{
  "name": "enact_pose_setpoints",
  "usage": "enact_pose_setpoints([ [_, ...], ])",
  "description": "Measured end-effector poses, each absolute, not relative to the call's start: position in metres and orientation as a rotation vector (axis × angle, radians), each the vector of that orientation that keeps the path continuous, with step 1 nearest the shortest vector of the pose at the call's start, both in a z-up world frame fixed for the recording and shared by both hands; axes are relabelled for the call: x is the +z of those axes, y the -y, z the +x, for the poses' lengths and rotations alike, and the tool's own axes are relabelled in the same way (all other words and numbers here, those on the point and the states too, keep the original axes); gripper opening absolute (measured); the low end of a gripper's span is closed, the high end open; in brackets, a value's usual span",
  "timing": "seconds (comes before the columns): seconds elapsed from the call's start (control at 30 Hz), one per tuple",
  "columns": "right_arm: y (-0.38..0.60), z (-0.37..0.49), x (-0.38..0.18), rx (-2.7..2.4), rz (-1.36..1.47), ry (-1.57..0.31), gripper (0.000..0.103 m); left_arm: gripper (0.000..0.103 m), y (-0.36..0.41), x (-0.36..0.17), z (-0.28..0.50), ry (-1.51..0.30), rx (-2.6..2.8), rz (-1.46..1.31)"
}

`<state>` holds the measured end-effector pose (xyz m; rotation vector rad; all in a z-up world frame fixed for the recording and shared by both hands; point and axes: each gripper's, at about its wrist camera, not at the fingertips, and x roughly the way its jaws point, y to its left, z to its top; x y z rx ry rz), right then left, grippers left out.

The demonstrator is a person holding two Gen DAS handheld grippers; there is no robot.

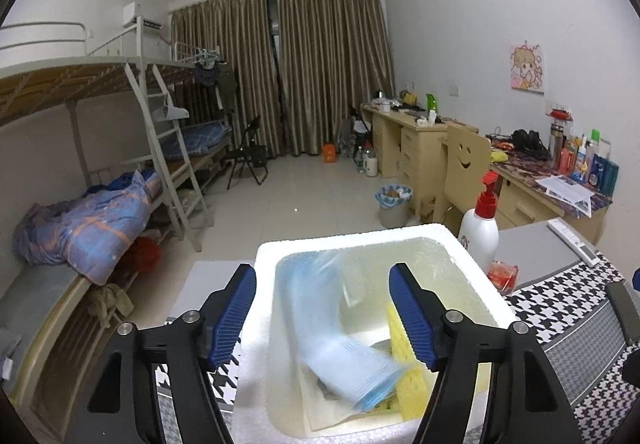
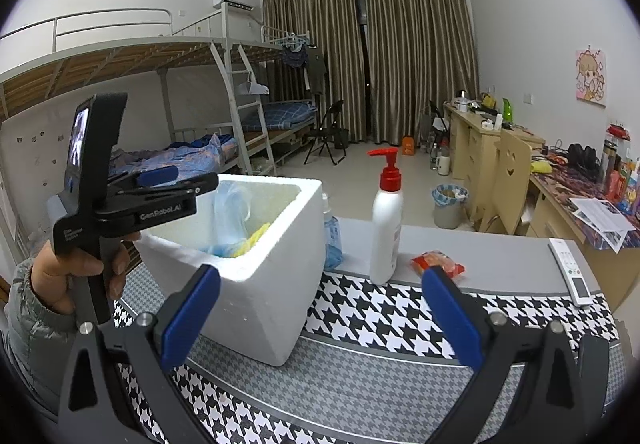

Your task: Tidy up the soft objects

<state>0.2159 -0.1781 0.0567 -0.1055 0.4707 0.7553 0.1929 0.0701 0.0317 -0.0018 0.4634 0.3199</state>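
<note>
- Left gripper [image 1: 322, 314] jaws apart over the foam box [image 1: 472, 276], blue plastic bag [image 1: 320, 320] loose inside (light, floppy; pinch a fold).
- Right gripper [image 2: 320, 318] gapes empty; red packet [image 2: 438, 263] waits near the desk's far edge.

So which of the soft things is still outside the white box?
The red packet, lying on the grey tabletop beside the pump bottle; the blue bag and yellow piece are inside the foam box.

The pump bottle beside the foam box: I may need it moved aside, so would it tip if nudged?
Probably: the pump bottle is tall and narrow-based, so a high push could topple it. Its smooth plastic looks somewhat slippery.
</note>
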Motion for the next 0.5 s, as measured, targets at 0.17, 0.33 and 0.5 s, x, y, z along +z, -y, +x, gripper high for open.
enact_pose_setpoints([
  [0.17,0.177,0.217,0.055,0.76,-0.107,-0.465,0.102,0.094,-0.065,0.036,0.182,-0.426,0.315,0.0],
  [0.33,0.177,0.213,0.056,0.764,-0.107,-0.458,0.102,0.102,-0.058,0.042,0.17,-0.394,0.31,0.009],
  [0.5,0.177,0.207,0.058,0.766,-0.106,-0.449,0.102,0.102,-0.052,0.044,0.154,-0.376,0.292,0.005],
])
